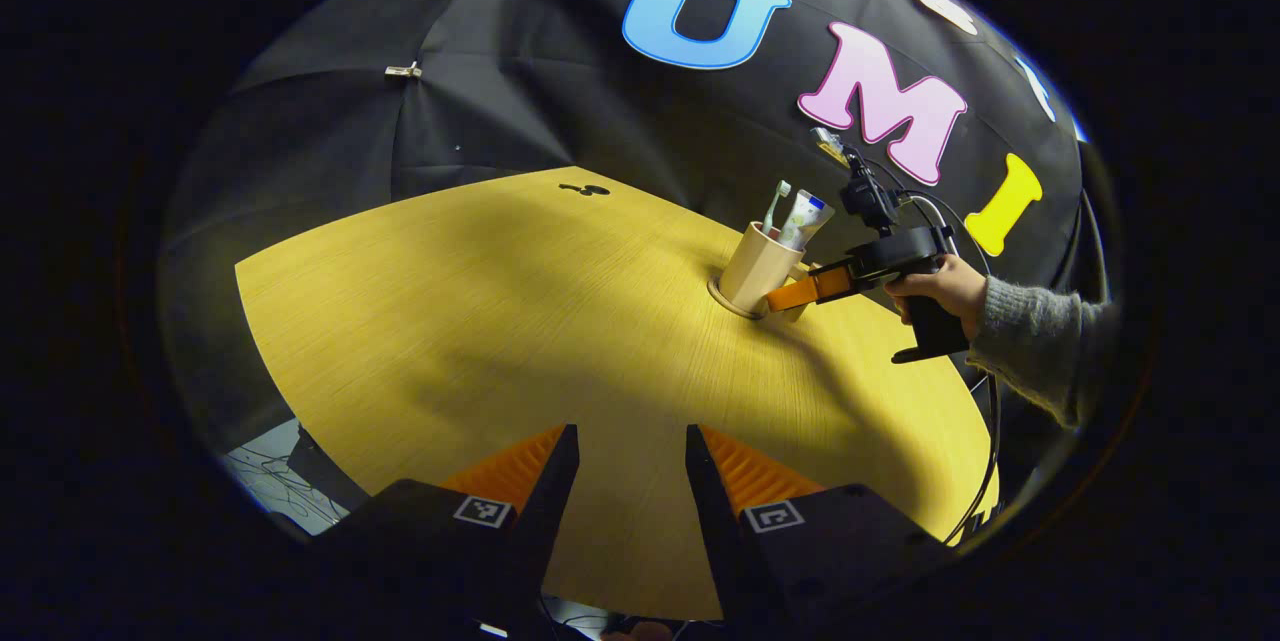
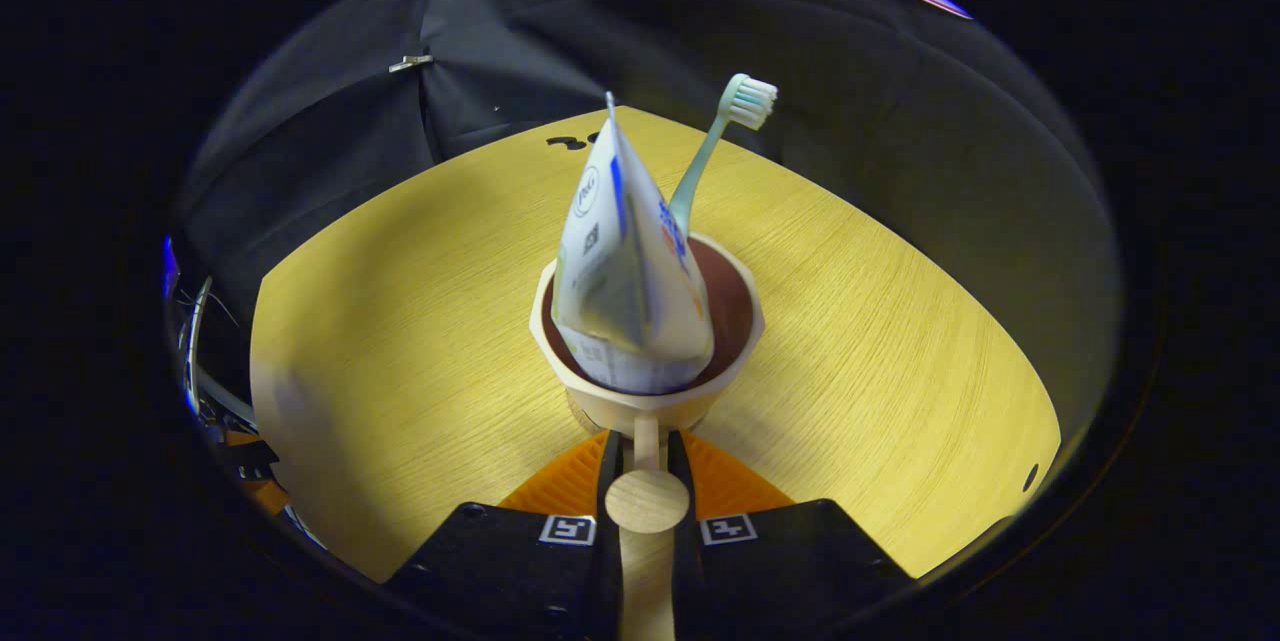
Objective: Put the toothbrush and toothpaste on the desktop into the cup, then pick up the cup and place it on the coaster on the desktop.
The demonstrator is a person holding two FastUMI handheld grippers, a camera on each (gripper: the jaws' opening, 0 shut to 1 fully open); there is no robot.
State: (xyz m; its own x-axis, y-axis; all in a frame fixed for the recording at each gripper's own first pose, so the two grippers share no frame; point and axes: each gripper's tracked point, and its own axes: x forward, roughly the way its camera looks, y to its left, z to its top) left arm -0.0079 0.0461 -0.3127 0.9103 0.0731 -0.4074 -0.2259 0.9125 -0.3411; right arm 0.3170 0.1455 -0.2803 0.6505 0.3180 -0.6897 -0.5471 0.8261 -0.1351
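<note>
A beige cup stands on a round coaster at the table's far right. A pale green toothbrush and a white toothpaste tube stick up out of it. In the right gripper view the cup is straight ahead, holding the tube and the brush. My right gripper is shut on the cup's handle. The left gripper view shows it held by a hand. My left gripper hangs open over the near table, holding nothing.
The wooden table stretches wide to the cup's left. A small black mark lies at its far edge. Cables hang off the right side by a grey sleeve. The booth's black cloth wall stands behind.
</note>
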